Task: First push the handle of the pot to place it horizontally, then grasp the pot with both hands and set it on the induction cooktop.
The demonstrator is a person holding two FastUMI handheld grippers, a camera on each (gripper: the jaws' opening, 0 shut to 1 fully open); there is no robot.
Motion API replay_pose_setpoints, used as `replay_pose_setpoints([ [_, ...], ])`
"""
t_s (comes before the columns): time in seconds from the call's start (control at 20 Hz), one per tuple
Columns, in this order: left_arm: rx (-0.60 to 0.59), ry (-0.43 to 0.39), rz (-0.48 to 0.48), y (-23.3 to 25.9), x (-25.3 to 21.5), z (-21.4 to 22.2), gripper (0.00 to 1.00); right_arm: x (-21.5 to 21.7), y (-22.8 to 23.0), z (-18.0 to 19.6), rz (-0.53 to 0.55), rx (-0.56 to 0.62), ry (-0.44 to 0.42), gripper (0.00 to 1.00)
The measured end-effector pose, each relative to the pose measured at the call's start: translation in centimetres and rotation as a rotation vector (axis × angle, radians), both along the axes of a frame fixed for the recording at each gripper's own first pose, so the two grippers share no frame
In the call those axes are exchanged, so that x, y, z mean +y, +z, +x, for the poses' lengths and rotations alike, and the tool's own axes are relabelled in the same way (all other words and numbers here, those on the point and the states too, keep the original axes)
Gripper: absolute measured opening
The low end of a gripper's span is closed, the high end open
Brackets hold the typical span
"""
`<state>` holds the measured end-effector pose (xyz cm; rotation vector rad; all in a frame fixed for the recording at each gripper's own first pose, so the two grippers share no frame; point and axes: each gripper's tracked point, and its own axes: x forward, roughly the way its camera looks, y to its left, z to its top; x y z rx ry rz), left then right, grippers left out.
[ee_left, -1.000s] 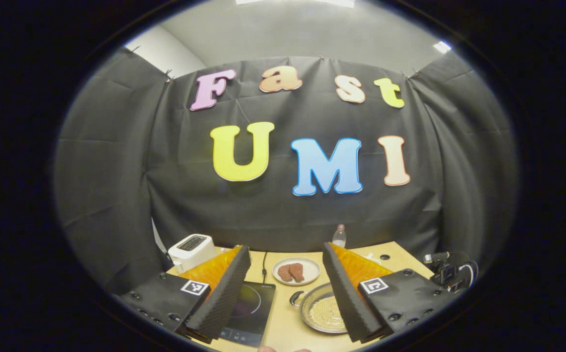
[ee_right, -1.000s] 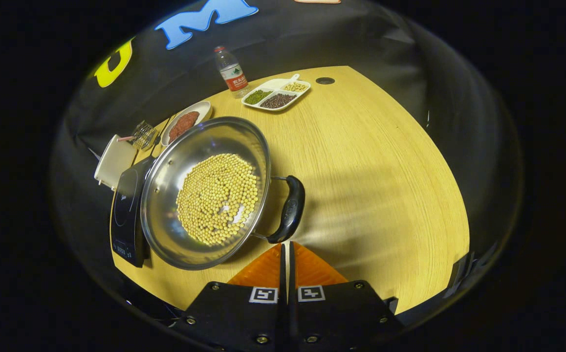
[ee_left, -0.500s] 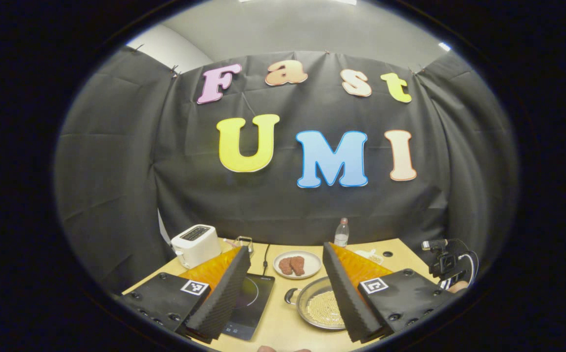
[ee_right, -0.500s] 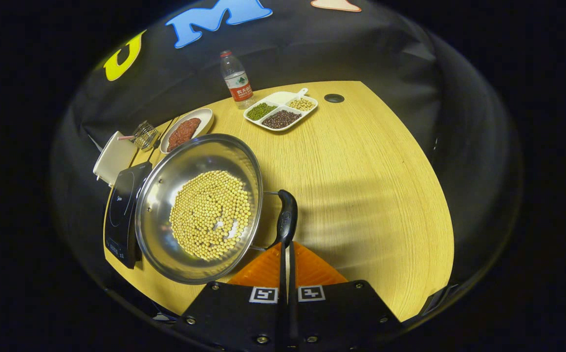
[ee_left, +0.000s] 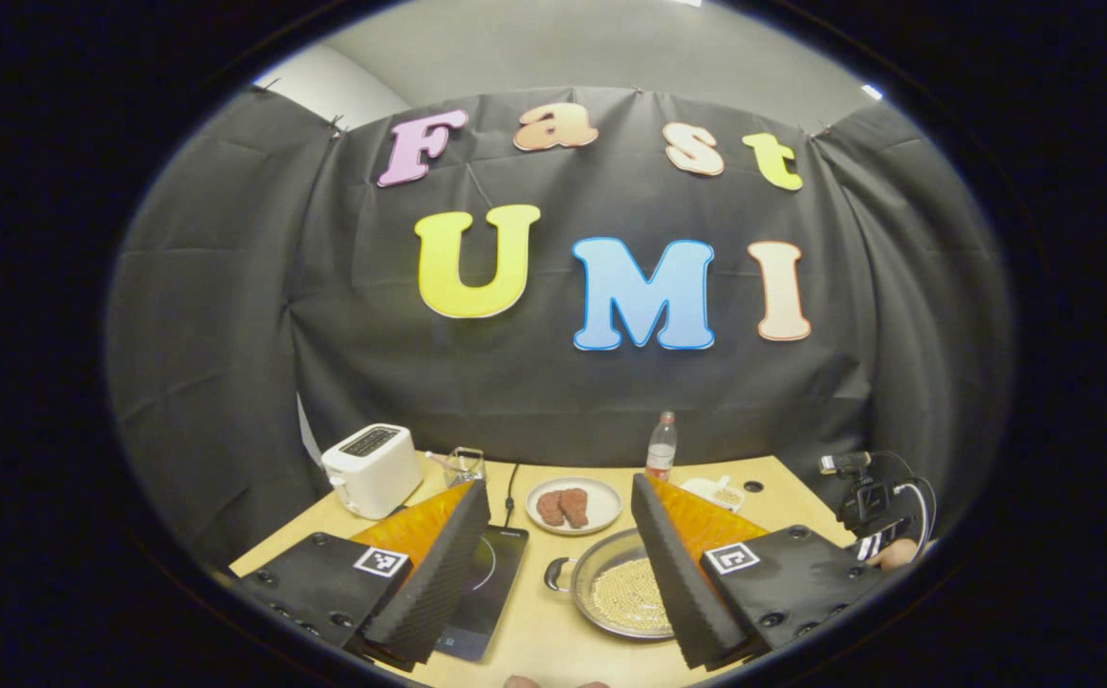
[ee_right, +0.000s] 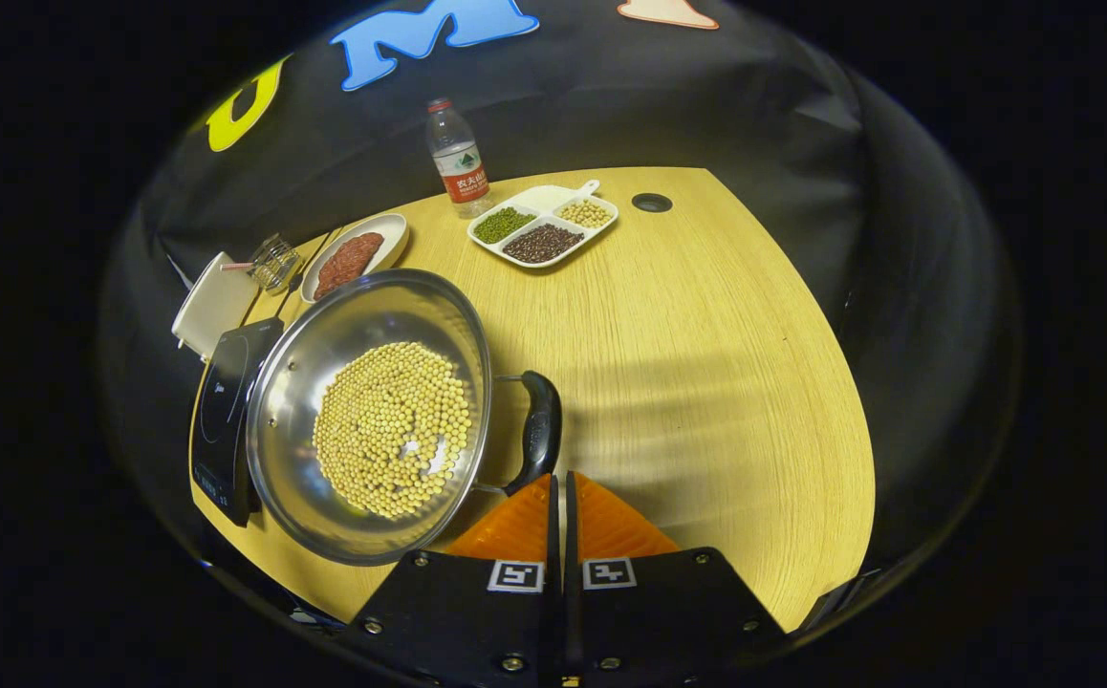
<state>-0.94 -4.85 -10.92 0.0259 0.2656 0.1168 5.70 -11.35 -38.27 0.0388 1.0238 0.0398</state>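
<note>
Just ahead of the right gripper, its fingers pressed together empty, lies the steel pot's black handle, long axis pointing away; the left gripper hangs spread apart, farther back.

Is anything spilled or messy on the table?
Nothing looks spilled. The beans all lie inside the pot, and the divided tray keeps its three kinds apart. The only thing not in its place: the pot sits on the table beside the induction cooktop, not on it.
</note>
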Motion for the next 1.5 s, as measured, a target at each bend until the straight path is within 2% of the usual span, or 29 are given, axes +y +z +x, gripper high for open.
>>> replay_pose_setpoints([
  [0.25,0.045,-0.065,-0.024,-2.8,0.9,1.9,0.95,-1.2,2.9,0.2,-0.072,-0.108,-0.044,0.01],
  [0.35,0.069,-0.099,-0.04,-4.0,1.1,2.7,0.95,-0.3,4.3,-0.1,-0.046,-0.167,-0.041,0.08],
  [0.5,0.104,-0.151,-0.053,-6.1,1.2,4.0,0.97,0.4,5.5,-0.8,-0.046,-0.24,-0.019,0.82],
  [0.55,0.12,-0.172,-0.059,-7.0,1.1,4.4,0.98,0.6,5.8,-0.8,-0.046,-0.264,-0.027,0.97],
  [0.75,0.222,-0.223,-0.085,-11.9,1.1,5.8,0.95,1.4,6.3,-1.0,-0.043,-0.313,-0.067,0.97],
  [0.9,0.318,-0.244,-0.088,-16.6,1.4,6.8,0.98,2.1,6.0,-0.7,-0.046,-0.32,-0.066,0.97],
  [1.0,0.392,-0.262,-0.086,-20.0,1.4,7.2,0.95,2.1,5.2,-0.1,-0.075,-0.315,-0.064,0.97],
  [1.05,0.422,-0.27,-0.083,-21.4,1.6,7.7,0.98,2.2,5.0,0.1,-0.085,-0.311,-0.062,0.98],
  [1.15,0.479,-0.274,-0.077,-24.2,2.0,8.6,0.96,2.6,4.3,0.8,-0.096,-0.302,-0.061,0.97],
  [1.3,0.55,-0.273,-0.074,-27.8,2.5,9.4,0.99,2.8,3.0,2.0,-0.11,-0.28,-0.063,0.97],
  [1.5,0.616,-0.27,-0.062,-31.3,2.9,10.4,0.96,2.7,0.9,3.8,-0.13,-0.246,-0.068,0.97],
])
